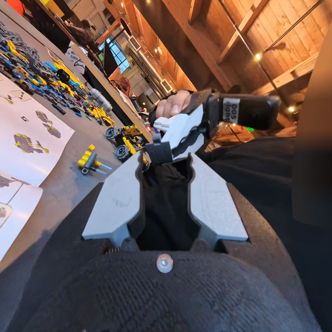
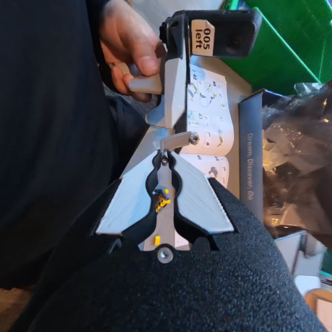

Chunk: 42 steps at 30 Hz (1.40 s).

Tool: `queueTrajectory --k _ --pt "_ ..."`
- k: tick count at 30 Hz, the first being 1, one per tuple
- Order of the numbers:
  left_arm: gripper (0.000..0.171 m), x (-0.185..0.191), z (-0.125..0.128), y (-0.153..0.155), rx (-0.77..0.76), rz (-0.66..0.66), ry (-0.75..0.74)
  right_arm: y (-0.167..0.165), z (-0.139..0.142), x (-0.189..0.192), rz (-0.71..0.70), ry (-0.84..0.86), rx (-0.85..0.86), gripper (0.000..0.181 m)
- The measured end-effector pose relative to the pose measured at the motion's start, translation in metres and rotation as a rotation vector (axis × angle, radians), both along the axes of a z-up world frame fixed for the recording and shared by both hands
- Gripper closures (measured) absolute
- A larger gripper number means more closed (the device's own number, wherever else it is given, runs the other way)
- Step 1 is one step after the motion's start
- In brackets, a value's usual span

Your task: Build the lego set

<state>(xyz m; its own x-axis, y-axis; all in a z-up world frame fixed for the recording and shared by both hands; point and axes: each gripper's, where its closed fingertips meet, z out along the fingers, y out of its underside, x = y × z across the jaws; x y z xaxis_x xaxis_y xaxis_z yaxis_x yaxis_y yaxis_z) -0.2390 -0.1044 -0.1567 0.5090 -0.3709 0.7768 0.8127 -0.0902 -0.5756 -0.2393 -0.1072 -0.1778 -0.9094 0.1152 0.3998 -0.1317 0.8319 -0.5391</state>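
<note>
My right gripper (image 2: 163, 156) is shut on the edge of a grey curved panel piece (image 2: 177, 142) and holds it in the air over the table edge. In the left wrist view the same panel (image 1: 158, 151) looks dark grey and hangs from the right gripper (image 1: 173, 152), just at the mouth of my left gripper (image 1: 164, 158). The left gripper is open wide and empty; I cannot tell if its tips touch the panel. It also shows side-on in the right wrist view (image 2: 161, 122), held by a hand (image 2: 136, 46).
On the grey table lie a small yellow and grey assembly (image 1: 91, 161), a loose yellow piece (image 1: 91, 147), a yellow wheeled chassis (image 1: 125, 140), a pile of loose parts (image 1: 45, 75) and an open instruction booklet (image 1: 27, 125). A dark box (image 2: 249, 143), plastic bags (image 2: 296, 143) and a green bin (image 2: 287, 45) stand behind. My left and right fingertips are right by each other.
</note>
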Motion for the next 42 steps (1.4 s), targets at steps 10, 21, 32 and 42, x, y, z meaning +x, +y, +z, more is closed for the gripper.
queueTrajectory --k 10,21,32,42 --pt "0.148 0.007 0.03 -0.029 0.325 -0.118 -0.049 -0.02 0.024 0.002 -0.001 0.113 -0.1 0.167" --pt "0.148 0.032 0.071 -0.078 0.786 -0.263 -0.013 -0.062 0.074 0.03 0.067 -0.246 -0.685 0.16" --pt "0.147 0.023 0.074 -0.091 0.858 -0.145 0.053 -0.085 0.077 0.031 0.105 -0.212 -0.683 0.156" --pt "0.147 0.017 0.075 -0.093 0.859 -0.034 0.094 -0.089 0.081 0.023 0.067 -0.266 -0.727 0.162"
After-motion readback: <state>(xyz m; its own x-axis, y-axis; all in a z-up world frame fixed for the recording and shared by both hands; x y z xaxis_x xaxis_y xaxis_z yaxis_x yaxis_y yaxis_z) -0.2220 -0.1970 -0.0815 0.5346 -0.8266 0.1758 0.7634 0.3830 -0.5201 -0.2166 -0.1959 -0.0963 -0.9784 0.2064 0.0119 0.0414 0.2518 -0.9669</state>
